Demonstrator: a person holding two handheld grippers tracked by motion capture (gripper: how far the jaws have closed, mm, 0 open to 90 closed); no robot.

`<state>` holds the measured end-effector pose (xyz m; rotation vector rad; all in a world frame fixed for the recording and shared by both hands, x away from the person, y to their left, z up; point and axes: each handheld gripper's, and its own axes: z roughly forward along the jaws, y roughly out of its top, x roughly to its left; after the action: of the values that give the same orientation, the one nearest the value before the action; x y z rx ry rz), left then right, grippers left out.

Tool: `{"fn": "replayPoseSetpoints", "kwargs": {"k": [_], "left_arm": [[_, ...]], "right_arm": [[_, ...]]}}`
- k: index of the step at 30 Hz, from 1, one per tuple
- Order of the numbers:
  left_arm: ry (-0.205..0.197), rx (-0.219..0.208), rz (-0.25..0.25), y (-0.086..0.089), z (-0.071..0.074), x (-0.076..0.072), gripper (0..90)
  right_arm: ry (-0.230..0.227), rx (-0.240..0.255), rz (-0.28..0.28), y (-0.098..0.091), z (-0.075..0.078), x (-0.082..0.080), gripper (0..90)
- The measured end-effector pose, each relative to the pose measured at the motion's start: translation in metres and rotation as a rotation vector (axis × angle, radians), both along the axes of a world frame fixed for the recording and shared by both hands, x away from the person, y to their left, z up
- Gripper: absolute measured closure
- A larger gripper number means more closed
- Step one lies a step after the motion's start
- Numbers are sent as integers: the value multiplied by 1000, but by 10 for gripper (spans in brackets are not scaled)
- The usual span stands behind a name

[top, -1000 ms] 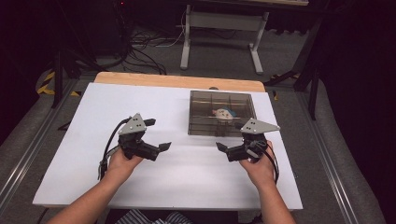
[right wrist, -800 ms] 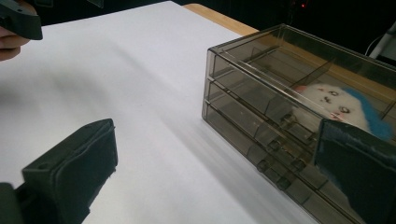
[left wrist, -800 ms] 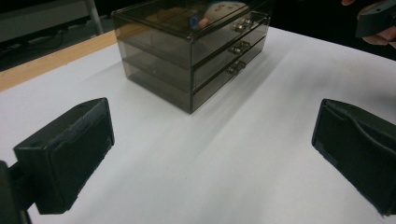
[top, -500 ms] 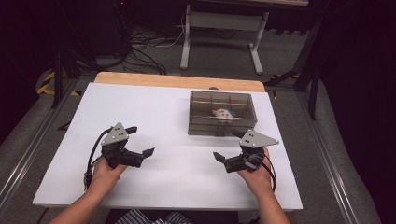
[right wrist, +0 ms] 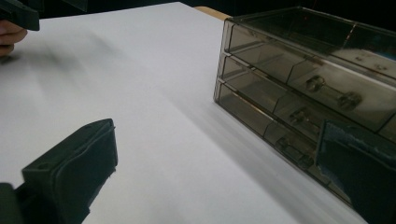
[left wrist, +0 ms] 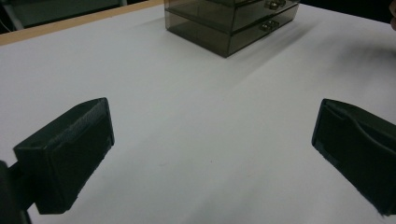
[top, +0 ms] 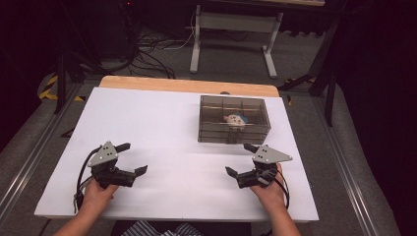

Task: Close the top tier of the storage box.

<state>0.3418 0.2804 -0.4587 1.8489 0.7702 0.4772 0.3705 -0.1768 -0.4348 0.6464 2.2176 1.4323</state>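
Sitting on matte white table [top: 172, 123]: boxy smoky-clear plastic drawer unit [top: 234, 119].

A white table [top: 162, 123] with a wooden far edge [top: 187, 85] carries a smoky translucent drawer organizer [top: 234, 119] at its far right; a small white and pink object [top: 235, 120] lies inside. Beyond, on the floor, stand a grey metal stand [top: 233, 29] and tangled black cables [top: 147, 49].

The bench [top: 162, 123] is white with a light wooden edge at the far side. The drawer box [top: 234, 119] is smoky transparent grey. Both grippers are black, each with a grey plate.
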Motion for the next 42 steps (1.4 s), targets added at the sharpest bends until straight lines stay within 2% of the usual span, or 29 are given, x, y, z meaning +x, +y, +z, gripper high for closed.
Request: {"fn": "replayPoseSetpoints", "kwargs": {"k": [3,9,14,17,22,42], "left_arm": [[-1,14,0,2,-4,-2,0],[9,-15,-1,4,-9,-3,0],[-1,6,10,0,-10,0,0],[-3,2,11,1,-10,1,0],[-5,-3,14,2,-10,1,0],[-12,-7,15,2,-10,1,0]], "right_arm": [[-2,-13,-2,0,-5,-3,0],[5,-4,-9,-4,-16,-7,0],[25,-11,-8,-7,-27,-8,0],[14,-6,-8,-5,-27,-8,0],[1,-32,-2,-1,-28,-10,0],[11,-33,6,1,-29,-10,0]]}}
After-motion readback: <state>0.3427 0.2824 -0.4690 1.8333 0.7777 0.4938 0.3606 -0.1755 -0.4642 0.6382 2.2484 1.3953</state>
